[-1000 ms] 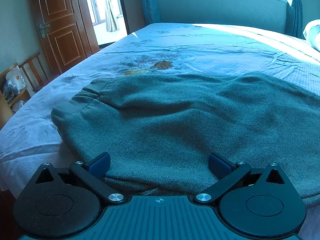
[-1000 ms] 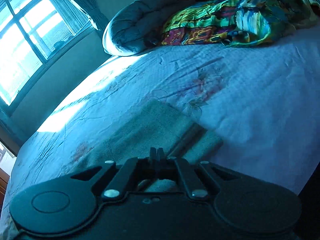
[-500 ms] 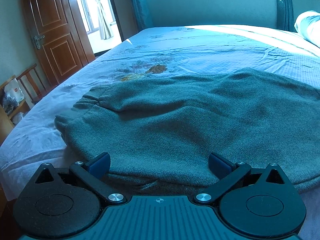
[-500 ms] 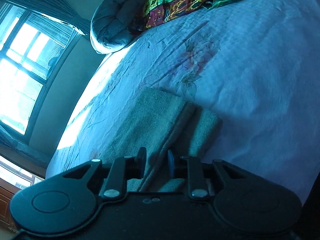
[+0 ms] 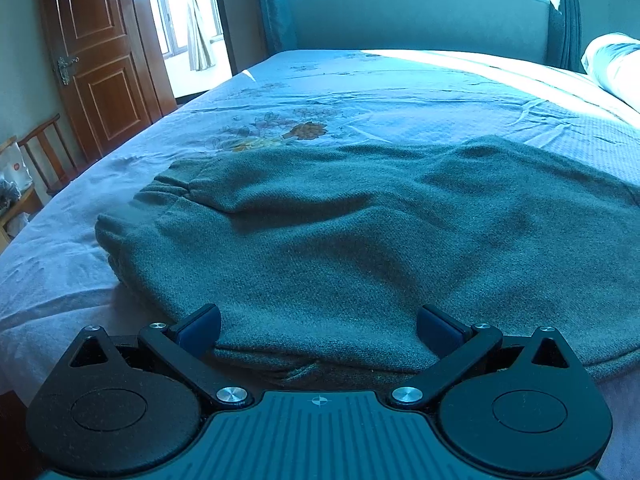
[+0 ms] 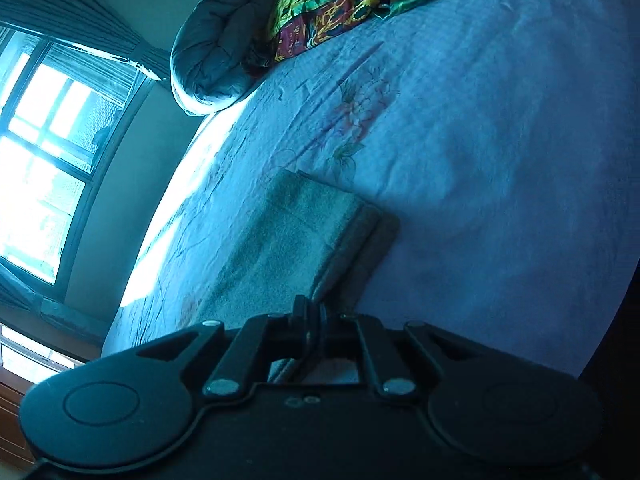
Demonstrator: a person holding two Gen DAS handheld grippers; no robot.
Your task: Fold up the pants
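Note:
Grey-green fleece pants (image 5: 360,240) lie spread across the bed, with the gathered waistband (image 5: 168,192) at the left. My left gripper (image 5: 318,324) stands wide open at the near edge of the pants, and the fabric hem lies between its blue pads without being pressed. In the right wrist view the folded leg ends (image 6: 304,232) stretch away from me, one layer on top of the other. My right gripper (image 6: 312,312) is shut, its fingertips pinching the edge of the leg where the two layers meet.
The pale blue flowered bed sheet (image 5: 400,92) extends far beyond the pants. A rolled pillow (image 6: 216,40) and a colourful blanket (image 6: 340,4) lie at the head of the bed. A wooden door (image 5: 100,60) and a chair (image 5: 44,152) stand left of the bed.
The right gripper rolled, its jaws parted around the leg edge half a second ago and have closed on it again. The left gripper stays open and hardly moved.

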